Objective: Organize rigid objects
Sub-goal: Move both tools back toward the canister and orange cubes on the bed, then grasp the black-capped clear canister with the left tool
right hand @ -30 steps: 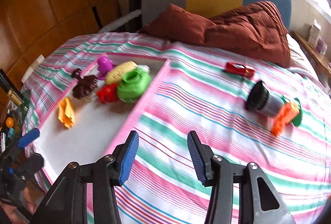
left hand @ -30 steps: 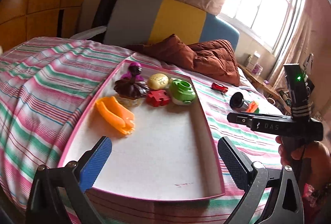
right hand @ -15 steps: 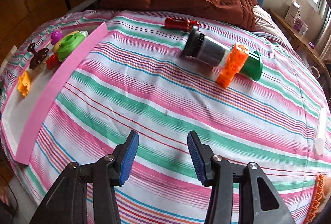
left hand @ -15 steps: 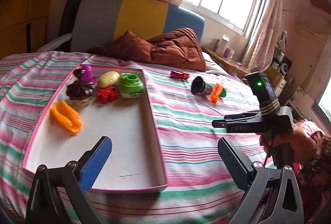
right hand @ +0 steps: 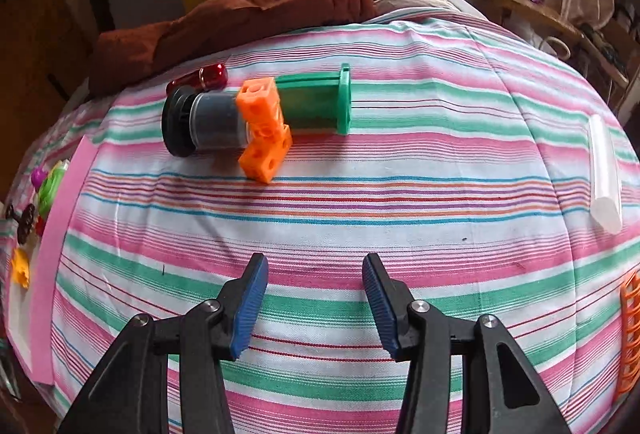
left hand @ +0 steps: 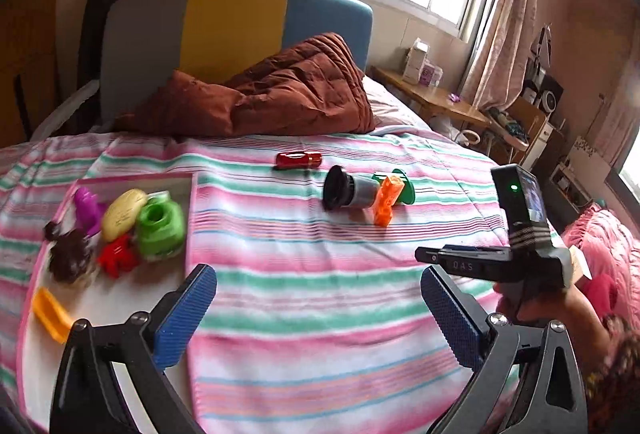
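On the striped bedspread lie a black-and-grey cylinder (right hand: 202, 121), an orange block piece (right hand: 264, 125) leaning on it, a green spool (right hand: 320, 99) and a red toy car (right hand: 210, 77). The same group shows in the left wrist view: cylinder (left hand: 348, 189), orange piece (left hand: 386, 199), car (left hand: 298, 159). A pink-rimmed tray (left hand: 190, 218) on the left holds a green piece (left hand: 160, 230), a yellow oval (left hand: 122, 209), a red piece (left hand: 118, 258), a purple figure (left hand: 88, 207), a brown one (left hand: 70, 254) and an orange piece (left hand: 50, 314). My right gripper (right hand: 316, 298) hangs open and empty over bare bedspread, short of the cylinder. My left gripper (left hand: 318, 314) is wide open, empty.
A brown quilt (left hand: 280, 93) is bunched at the headboard. A translucent white stick (right hand: 604, 169) and an orange grid piece (right hand: 630, 330) lie at the right of the bed. A wooden bedside desk (left hand: 436, 97) stands past the bed's far right corner. A hand holds the right gripper's handle (left hand: 500, 266).
Both views have swung right, away from the tray. The cylinder, orange piece and green spool now sit nearer and more central ahead of the right gripper. Neither gripper's opening changed.
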Demonstrator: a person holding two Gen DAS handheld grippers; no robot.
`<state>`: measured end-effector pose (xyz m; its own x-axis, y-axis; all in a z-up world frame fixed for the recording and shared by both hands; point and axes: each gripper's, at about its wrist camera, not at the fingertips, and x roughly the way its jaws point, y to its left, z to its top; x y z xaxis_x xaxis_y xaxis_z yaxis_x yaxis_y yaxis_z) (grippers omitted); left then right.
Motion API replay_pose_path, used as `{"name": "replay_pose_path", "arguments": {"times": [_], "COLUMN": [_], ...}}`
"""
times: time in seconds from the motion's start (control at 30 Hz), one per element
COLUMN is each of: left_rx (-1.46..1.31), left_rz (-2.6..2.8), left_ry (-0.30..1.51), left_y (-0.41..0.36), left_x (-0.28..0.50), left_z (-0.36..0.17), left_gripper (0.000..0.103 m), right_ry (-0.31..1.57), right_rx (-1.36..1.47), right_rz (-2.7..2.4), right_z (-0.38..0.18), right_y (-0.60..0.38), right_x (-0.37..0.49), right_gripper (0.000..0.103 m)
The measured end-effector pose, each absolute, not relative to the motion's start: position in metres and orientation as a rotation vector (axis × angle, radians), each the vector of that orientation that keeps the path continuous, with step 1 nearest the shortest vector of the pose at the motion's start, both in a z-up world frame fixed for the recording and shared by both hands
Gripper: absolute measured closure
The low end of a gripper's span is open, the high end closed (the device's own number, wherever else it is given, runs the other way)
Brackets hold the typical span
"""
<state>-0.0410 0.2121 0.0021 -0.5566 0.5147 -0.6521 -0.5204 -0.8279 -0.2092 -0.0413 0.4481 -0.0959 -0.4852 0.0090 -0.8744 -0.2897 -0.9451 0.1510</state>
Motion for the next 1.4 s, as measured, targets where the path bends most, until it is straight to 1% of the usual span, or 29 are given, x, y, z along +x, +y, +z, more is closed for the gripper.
{"name": "replay_pose_path", "arguments": {"times": [0.13,0.33,0.53,0.63,0.7,0.73,0.83,0.87,0.9,1.0,1.1,1.17,1.2,1.3,1.33,1.37,1.4], "left_rx": [-1.026,-1.053,-1.087,-1.134,-1.186,-1.207,-1.242,-1.252,-1.258,-1.259,-1.288,-1.327,-1.344,-1.394,-1.405,-1.409,-1.398], "left_rz": [2.348,2.393,2.448,2.423,2.405,2.393,2.379,2.373,2.372,2.388,2.424,2.443,2.449,2.448,2.453,2.457,2.468], "left_ry": [0.075,0.195,0.336,0.362,0.391,0.398,0.300,0.261,0.225,0.174,0.076,0.022,0.006,-0.047,-0.080,-0.132,-0.185], "left_y": [0.256,0.310,0.343,0.352,0.355,0.354,0.342,0.337,0.331,0.316,0.293,0.276,0.269,0.252,0.246,0.239,0.233], "left_x": [-0.072,-0.121,-0.168,-0.187,-0.196,-0.200,-0.205,-0.206,-0.207,-0.206,-0.205,-0.205,-0.203,-0.197,-0.193,-0.188,-0.182], "left_z": [0.001,-0.006,-0.021,-0.032,-0.041,-0.045,-0.048,-0.048,-0.048,-0.047,-0.050,-0.055,-0.059,-0.071,-0.074,-0.075,-0.075], "left_gripper": [0.000,0.000,0.000,0.007,0.019,0.022,0.030,0.036,0.039,0.039,0.040,0.040,0.042,0.041,0.040,0.037,0.031], "right_ry": [0.510,0.541,0.561,0.525,0.525,0.536,0.550,0.548,0.546,0.538,0.535,0.535,0.537,0.534,0.531,0.528,0.528], "right_rx": [-1.488,-1.474,-1.453,-1.433,-1.429,-1.429,-1.444,-1.446,-1.448,-1.451,-1.447,-1.451,-1.453,-1.455,-1.454,-1.453,-1.454], "right_rz": [2.485,2.456,2.488,2.494,2.494,2.495,2.490,2.491,2.492,2.497,2.496,2.490,2.489,2.489,2.489,2.487,2.486], "right_z": [-0.096,-0.094,-0.087,-0.084,-0.083,-0.084,-0.085,-0.086,-0.086,-0.085,-0.085,-0.085,-0.086,-0.086,-0.086,-0.086,-0.086], "right_y": [0.459,0.469,0.469,0.468,0.469,0.470,0.470,0.470,0.469,0.468,0.468,0.468,0.468,0.468,0.468,0.468,0.468], "right_x": [-0.039,-0.039,-0.041,-0.044,-0.045,-0.046,-0.045,-0.046,-0.047,-0.046,-0.045,-0.044,-0.044,-0.044,-0.044,-0.044,-0.043], "right_gripper": [0.054,0.054,0.053,0.053,0.053,0.053,0.053,0.053,0.053,0.053,0.053,0.053,0.053,0.053,0.053,0.053,0.054]}}
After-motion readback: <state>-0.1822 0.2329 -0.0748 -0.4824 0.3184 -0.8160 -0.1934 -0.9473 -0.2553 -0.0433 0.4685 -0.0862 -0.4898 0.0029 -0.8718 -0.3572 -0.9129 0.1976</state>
